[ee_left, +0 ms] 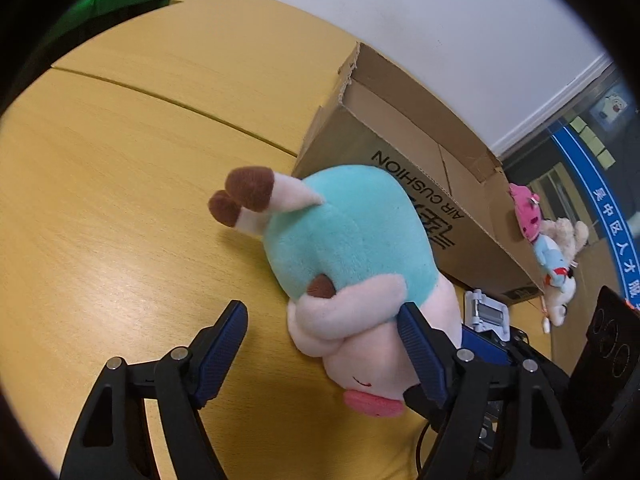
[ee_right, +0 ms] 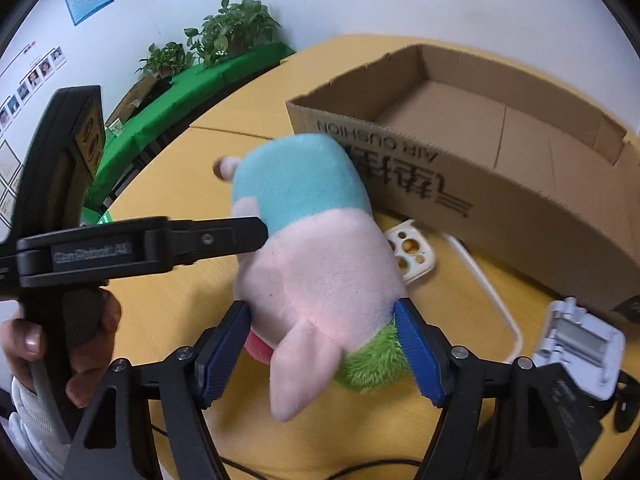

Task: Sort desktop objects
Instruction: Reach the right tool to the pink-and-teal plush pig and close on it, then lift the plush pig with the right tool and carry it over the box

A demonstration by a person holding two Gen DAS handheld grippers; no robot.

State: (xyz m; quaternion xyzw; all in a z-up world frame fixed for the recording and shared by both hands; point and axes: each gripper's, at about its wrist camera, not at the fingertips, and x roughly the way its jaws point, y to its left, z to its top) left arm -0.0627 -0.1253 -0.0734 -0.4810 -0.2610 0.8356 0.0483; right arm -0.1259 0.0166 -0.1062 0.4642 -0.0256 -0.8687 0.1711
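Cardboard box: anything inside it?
In the right wrist view the cardboard box shows a bare floor and inner walls, with nothing in it. The near wall hides the strip of floor just behind it. The plush pig is outside, in front.

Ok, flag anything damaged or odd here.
The cardboard box has ragged, torn top edges where flaps were ripped off, and its print reads upside down. The plush pig lies against it, head toward the right gripper.
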